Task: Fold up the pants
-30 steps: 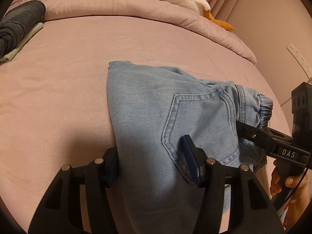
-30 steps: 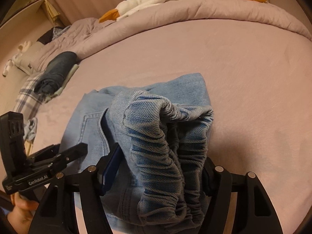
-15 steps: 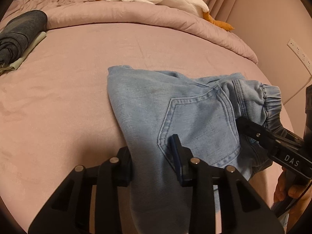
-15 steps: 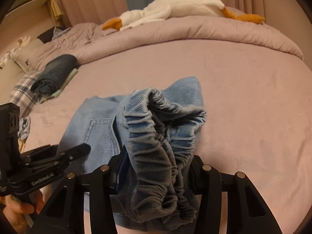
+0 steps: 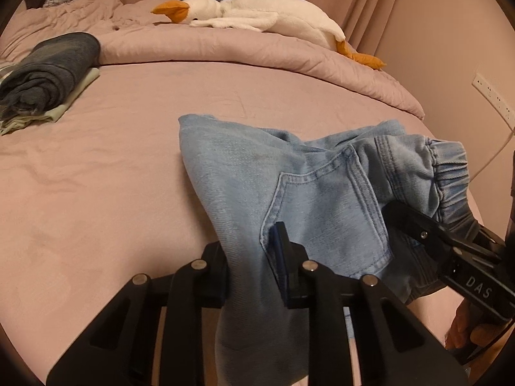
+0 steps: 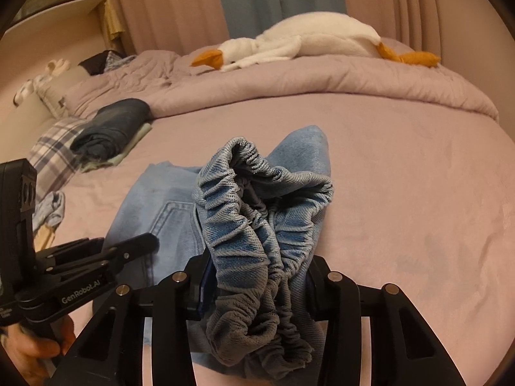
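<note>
Light blue denim pants (image 5: 289,173) lie partly folded on the pink bed, back pocket up. My left gripper (image 5: 251,267) is shut on the pants' near edge beside the pocket and lifts it. My right gripper (image 6: 257,273) is shut on the bunched elastic waistband (image 6: 257,212) and holds it raised above the bed. The right gripper also shows in the left wrist view (image 5: 450,257) at the right. The left gripper shows in the right wrist view (image 6: 96,257) at the lower left. The far part of the pants (image 6: 305,148) rests on the sheet.
A folded dark garment (image 5: 48,70) on a pale cloth lies at the far left. A white plush goose (image 5: 257,16) lies on the rolled pink duvet (image 5: 225,48) at the back. Plaid cloth (image 6: 54,154) lies at the left bed edge. A wall with a socket strip (image 5: 489,96) is at the right.
Both grippers have closed tighter on the pants and risen, lifting the near edge and waistband off the bed. The views have tilted up toward the back of the bed.
</note>
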`<action>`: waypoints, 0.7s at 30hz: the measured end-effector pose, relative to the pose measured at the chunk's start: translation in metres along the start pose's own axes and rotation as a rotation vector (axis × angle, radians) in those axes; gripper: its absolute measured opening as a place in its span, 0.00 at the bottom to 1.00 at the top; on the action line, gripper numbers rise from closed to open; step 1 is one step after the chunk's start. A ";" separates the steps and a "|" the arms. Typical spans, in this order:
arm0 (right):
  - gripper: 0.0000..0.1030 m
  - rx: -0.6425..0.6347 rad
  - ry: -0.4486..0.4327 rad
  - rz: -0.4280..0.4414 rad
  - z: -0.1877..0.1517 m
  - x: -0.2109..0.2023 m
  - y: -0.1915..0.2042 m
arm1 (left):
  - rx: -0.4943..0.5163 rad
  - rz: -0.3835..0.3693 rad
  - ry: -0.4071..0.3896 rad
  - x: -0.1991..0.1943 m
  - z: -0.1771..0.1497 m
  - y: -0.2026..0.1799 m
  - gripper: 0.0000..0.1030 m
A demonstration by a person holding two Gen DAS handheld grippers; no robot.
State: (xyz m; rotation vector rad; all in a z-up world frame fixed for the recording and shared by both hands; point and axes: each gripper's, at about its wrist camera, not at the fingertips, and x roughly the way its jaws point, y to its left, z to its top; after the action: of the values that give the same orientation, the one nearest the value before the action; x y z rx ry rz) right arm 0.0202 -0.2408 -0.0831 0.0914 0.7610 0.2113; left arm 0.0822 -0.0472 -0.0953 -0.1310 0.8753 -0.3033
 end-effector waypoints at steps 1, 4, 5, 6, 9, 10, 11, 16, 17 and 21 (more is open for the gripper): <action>0.44 -0.017 -0.005 -0.002 0.000 -0.002 0.005 | -0.003 0.005 -0.002 -0.004 -0.002 0.001 0.21; 0.44 -0.056 -0.016 0.004 -0.002 -0.008 0.017 | -0.013 0.015 -0.015 -0.015 -0.007 0.004 0.21; 0.43 -0.070 -0.018 0.003 -0.004 -0.010 0.021 | -0.013 0.020 -0.022 -0.019 -0.009 0.005 0.21; 0.43 -0.084 -0.018 0.004 -0.004 -0.010 0.025 | -0.016 0.025 -0.028 -0.023 -0.012 0.006 0.21; 0.43 -0.114 -0.021 0.022 -0.007 -0.015 0.037 | -0.024 0.037 -0.042 -0.035 -0.020 0.009 0.21; 0.43 -0.122 -0.023 0.029 -0.008 -0.016 0.041 | -0.027 0.041 -0.047 -0.040 -0.023 0.010 0.21; 0.43 -0.131 -0.026 0.033 -0.009 -0.018 0.045 | -0.028 0.046 -0.052 -0.044 -0.025 0.011 0.21; 0.43 -0.159 -0.040 0.060 -0.013 -0.022 0.061 | -0.034 0.073 -0.080 -0.062 -0.032 0.016 0.21; 0.43 -0.161 -0.043 0.067 -0.014 -0.024 0.063 | -0.035 0.078 -0.086 -0.065 -0.032 0.017 0.21; 0.43 -0.191 -0.054 0.077 -0.014 -0.028 0.075 | -0.035 0.095 -0.104 -0.075 -0.035 0.019 0.21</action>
State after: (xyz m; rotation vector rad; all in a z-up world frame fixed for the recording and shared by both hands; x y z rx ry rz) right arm -0.0210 -0.1742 -0.0628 -0.0543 0.6803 0.3528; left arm 0.0142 -0.0051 -0.0673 -0.1363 0.7811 -0.1911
